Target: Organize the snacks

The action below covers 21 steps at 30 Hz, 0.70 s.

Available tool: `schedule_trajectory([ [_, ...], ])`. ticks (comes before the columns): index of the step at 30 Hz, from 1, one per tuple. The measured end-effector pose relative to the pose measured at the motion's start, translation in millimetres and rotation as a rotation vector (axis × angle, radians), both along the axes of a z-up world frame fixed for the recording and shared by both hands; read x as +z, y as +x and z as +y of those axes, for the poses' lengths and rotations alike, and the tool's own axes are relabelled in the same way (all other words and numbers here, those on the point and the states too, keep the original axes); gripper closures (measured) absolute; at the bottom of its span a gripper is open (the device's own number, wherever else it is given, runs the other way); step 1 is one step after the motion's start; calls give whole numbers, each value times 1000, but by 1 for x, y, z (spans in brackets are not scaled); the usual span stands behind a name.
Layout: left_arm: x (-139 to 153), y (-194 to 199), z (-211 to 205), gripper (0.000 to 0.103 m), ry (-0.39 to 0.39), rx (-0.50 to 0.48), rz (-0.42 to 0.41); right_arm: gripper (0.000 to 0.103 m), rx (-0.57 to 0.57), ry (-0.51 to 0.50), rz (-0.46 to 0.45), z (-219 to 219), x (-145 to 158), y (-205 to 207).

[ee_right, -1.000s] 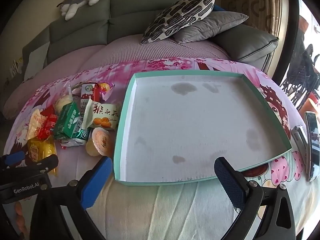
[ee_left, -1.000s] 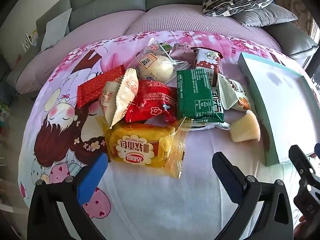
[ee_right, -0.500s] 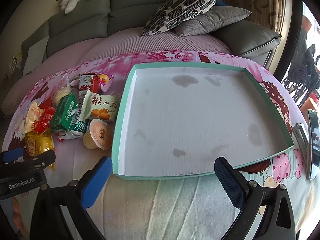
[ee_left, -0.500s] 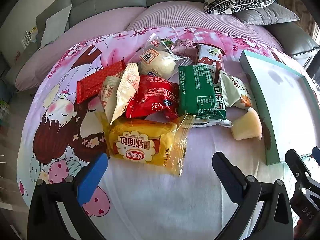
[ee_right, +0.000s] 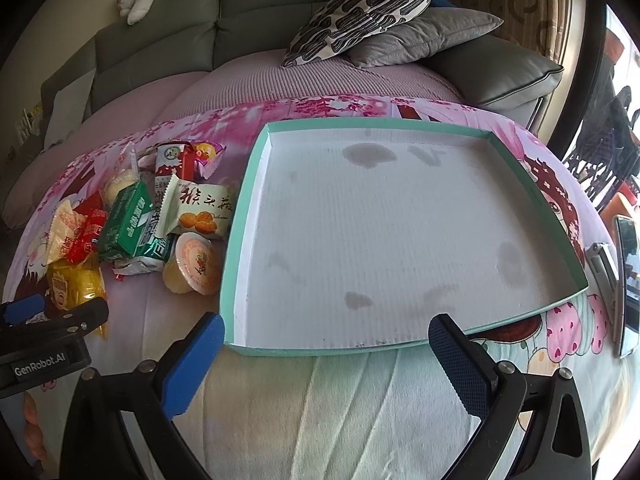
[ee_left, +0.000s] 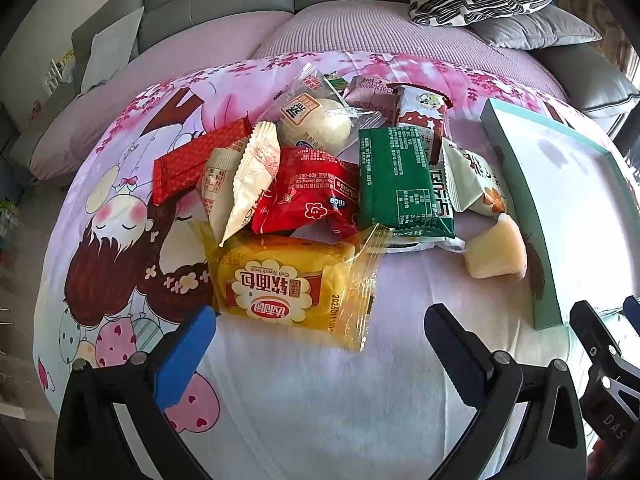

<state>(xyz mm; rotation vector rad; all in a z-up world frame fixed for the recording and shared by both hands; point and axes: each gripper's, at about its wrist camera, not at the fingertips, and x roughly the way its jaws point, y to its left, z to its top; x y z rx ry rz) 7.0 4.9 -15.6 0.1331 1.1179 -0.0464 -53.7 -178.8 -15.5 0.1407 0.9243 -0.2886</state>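
A heap of snack packs lies on the pink cartoon cloth. Nearest my left gripper (ee_left: 320, 344) is a yellow bread pack (ee_left: 288, 284); behind it sit a red pack (ee_left: 308, 196), a green pack (ee_left: 400, 180), a cream sachet (ee_left: 244, 176) and a jelly cup (ee_left: 496, 252). That gripper is open, just short of the yellow pack, holding nothing. My right gripper (ee_right: 324, 348) is open too, at the near rim of a shallow teal tray (ee_right: 540, 308) with a stained white floor. The jelly cup (ee_right: 194, 264) and a biscuit pack (ee_right: 200, 208) lie left of the tray.
A grey sofa (ee_right: 160, 52) with a patterned cushion (ee_right: 360, 8) and a grey cushion (ee_right: 424, 36) stands behind. A phone (ee_right: 628, 280) and a small metal object lie on the cloth right of the tray. Bare cloth stretches between the grippers and the snacks.
Both grippers have eased forward a little, so the snack heap and the tray sit slightly closer and lower in view. Both stay open and empty.
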Motion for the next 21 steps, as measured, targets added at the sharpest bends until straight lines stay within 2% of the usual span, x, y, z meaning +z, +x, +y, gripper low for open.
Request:
schedule_trajectory([
  [21, -4, -1, 1, 0, -3, 2, 2, 0, 1, 8, 15, 1, -3, 1],
])
